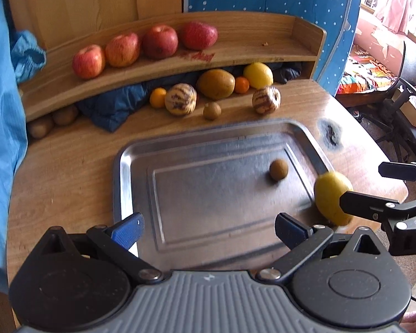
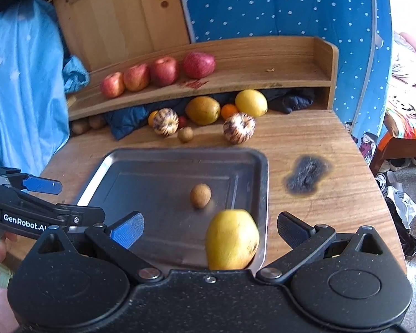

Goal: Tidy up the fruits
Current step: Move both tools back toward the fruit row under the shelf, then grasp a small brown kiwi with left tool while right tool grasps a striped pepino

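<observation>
Right gripper (image 2: pixel 209 231): jaws spread wide, gripping nothing. The yellow fruit (image 2: pixel 231 240) lies between them without touching either pad, blurred, at the near right corner of the metal tray (image 2: pixel 163 154); judged just released or rolling. Left gripper (image 1: pixel 208 226): jaws likewise spread and empty, hovering over the tray's near edge, apparently on standby. Just beyond the yellow fruit, a small brown fruit (image 2: pixel 200 195) sits alone on the tray floor. Beyond the tray's far rim, the remaining loose fruit is scattered on the table (image 2: pixel 319 144): two striped fruits (image 2: pixel 239 130), a second small brown one, oranges, larger yellow pieces. Farthest, four red apples (image 2: pixel 163 70) stand in a row on the wooden shelf (image 2: pixel 263 80), evidently already sorted by kind.
</observation>
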Demonstrator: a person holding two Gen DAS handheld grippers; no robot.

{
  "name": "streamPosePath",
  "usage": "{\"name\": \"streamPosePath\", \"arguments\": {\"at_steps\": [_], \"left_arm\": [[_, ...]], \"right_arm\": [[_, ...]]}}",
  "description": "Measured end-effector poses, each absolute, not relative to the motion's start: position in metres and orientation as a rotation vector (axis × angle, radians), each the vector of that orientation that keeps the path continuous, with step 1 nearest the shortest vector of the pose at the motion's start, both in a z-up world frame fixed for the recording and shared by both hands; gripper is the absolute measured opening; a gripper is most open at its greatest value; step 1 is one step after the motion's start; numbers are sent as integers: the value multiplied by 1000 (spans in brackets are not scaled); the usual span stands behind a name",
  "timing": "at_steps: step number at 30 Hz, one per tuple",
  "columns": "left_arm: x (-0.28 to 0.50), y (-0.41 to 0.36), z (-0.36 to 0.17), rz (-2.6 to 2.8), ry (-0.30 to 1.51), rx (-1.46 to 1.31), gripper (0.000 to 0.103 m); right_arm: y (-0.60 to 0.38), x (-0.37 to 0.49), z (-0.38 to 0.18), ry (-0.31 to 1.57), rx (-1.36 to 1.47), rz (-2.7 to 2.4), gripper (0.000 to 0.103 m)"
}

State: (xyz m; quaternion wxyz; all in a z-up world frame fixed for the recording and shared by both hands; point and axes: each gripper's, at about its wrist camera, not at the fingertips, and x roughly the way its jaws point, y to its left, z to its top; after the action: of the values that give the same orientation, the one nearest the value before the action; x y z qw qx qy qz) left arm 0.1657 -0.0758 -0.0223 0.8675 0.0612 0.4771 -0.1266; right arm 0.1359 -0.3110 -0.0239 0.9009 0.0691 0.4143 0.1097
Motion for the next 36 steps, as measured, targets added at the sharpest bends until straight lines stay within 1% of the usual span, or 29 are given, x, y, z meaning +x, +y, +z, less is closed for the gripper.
{"name": "streamPosePath", "arguments": {"at_steps": [8,13,21,25,33,36], "left_arm": [[206,-84,-16,-296,942,150,102],[235,-86,-20,-334,937,127,102],[295,-100,-43,-375,986,7,102],[320,-110,-55,-418,1008,-8,102],[345,-116,-76,-517,1040,-23,102],[350,-114,-81,-534,1046,-41,99]], "right_arm": [[-316,168,-21,805,164,137,102],[-316,189,-23,800,180,77,102],[-323,228,-27,801,189,0,102],[-330,253,-25,807,197,-42,102],[-330,291,-33,860,227,-67,102],[-323,302,-39,886,230,-63,102]]}}
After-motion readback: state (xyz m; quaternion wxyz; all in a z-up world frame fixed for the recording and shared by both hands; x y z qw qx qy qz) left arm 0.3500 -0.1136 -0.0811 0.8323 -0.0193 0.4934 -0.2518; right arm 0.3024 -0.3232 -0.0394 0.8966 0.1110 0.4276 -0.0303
